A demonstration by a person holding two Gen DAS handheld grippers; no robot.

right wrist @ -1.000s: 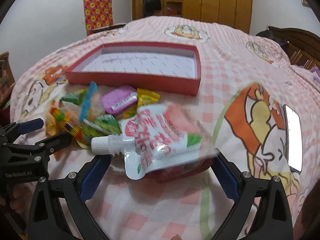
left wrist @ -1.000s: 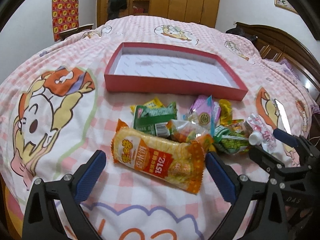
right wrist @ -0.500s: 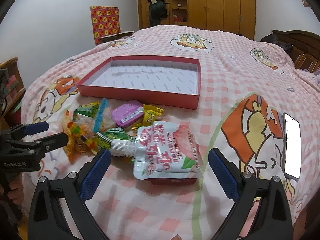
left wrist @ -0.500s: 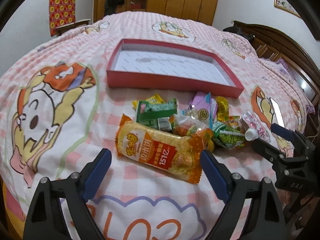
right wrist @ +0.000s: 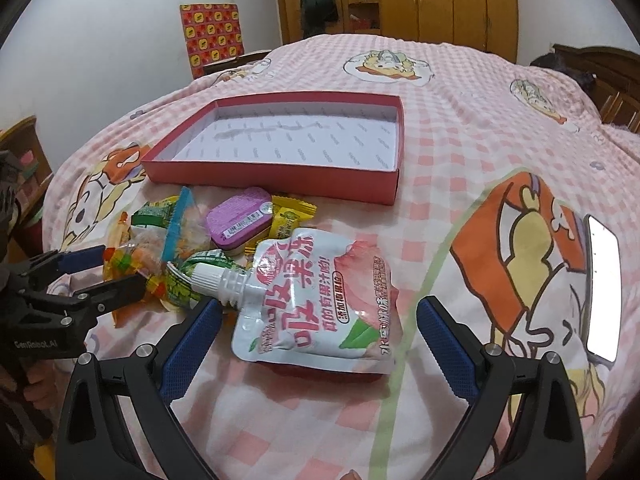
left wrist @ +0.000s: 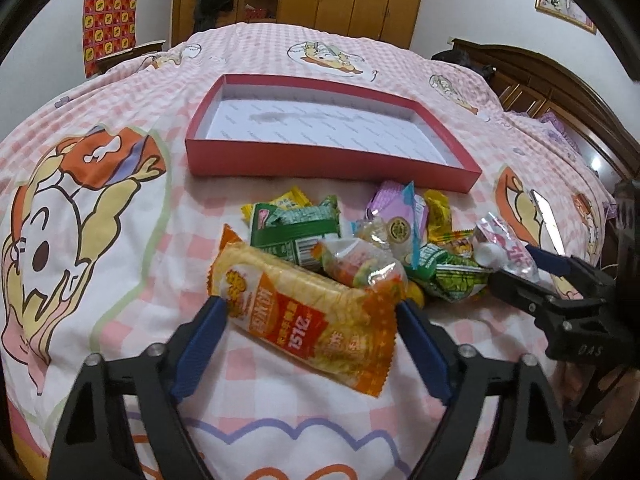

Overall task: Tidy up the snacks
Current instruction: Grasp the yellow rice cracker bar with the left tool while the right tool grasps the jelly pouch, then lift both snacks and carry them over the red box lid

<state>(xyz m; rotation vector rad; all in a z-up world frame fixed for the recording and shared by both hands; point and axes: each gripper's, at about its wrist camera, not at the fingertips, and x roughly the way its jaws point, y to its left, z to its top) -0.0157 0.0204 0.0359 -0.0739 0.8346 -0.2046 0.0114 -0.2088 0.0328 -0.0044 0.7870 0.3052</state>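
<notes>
**Closing on the rice cracker pack, pouch waiting its turn**

The left gripper (left wrist: pixel 312 312) straddles the orange rice cracker pack (left wrist: pixel 308 316), which lies slantwise on the bed (left wrist: pixel 120 216) at the near side of the snack heap. Its jaws are closing with the pack between them; the left pad looks to be at the pack's crimped end, the right pad at or just short of the far end, and a firm clamp is not yet evident. The right gripper (right wrist: pixel 320 320) stands wide and unclenched around the white peach jelly pouch (right wrist: pixel 320 300), pads well clear of it on both sides, the capped spout pointing toward the left pad.

The red box (left wrist: pixel 320 160) sits empty beyond the heap, toward the middle of the bed, its near wall facing both tools.

To do this step well, I judge the left jaws should take the pack across its body rather than by its crimped ends, which would fold and slip. The pack's upper end is tucked against the green packet (left wrist: pixel 296 236) and a clear candy bag (left wrist: pixel 360 264), so lifting straight up before moving toward the box should keep neighbours from being dragged. The soft quilt gives under pressure; pressing down too hard risks pinching fabric with the wrapper.
</notes>
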